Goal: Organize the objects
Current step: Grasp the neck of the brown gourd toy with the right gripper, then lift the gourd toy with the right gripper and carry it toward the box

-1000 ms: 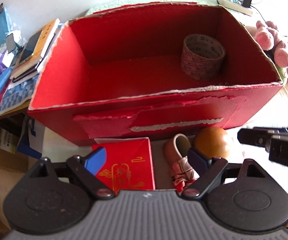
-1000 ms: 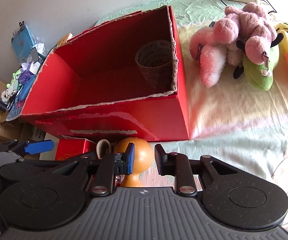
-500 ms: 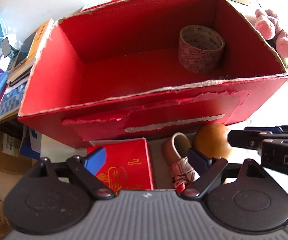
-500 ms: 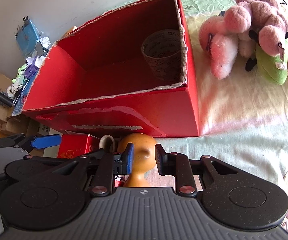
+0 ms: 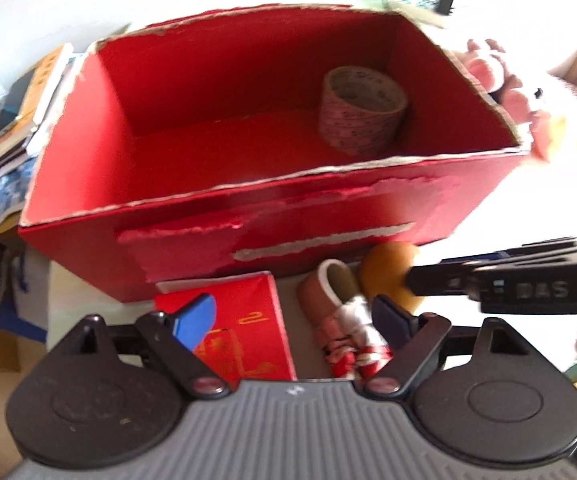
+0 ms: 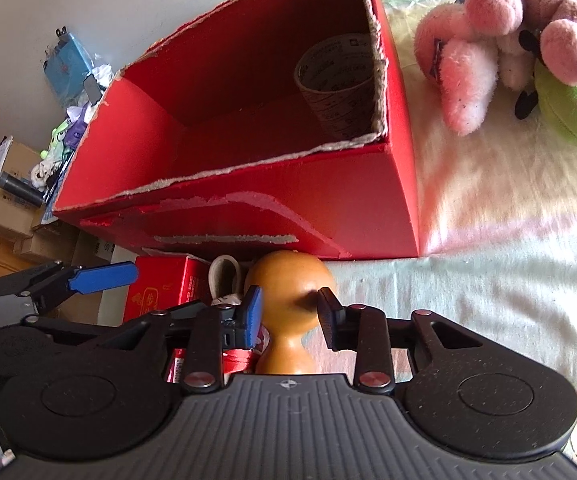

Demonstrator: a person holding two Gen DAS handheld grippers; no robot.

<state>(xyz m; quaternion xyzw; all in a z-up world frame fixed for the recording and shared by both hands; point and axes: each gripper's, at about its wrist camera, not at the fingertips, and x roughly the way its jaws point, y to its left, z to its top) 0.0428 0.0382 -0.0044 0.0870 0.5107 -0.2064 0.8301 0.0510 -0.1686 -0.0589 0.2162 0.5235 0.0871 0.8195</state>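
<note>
Red cardboard box [image 5: 192, 216] holds only a tape roll [image 5: 360, 110] so far. Outside its front wall wait the small red box [image 5: 244, 312], a bundled pouch [image 5: 348, 320] and the wooden gourd [image 6: 288, 300]. Right gripper [image 6: 288, 318] straddles the gourd, fingers apart, not yet clamped; left gripper [image 5: 296, 316] hangs wide open, empty.

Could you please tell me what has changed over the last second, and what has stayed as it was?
The right tongs have opened wider around the orange wooden gourd and have not closed on it. Both cameras moved nearer the red box. The left tongs stayed open; the tape roll remains inside.
</note>
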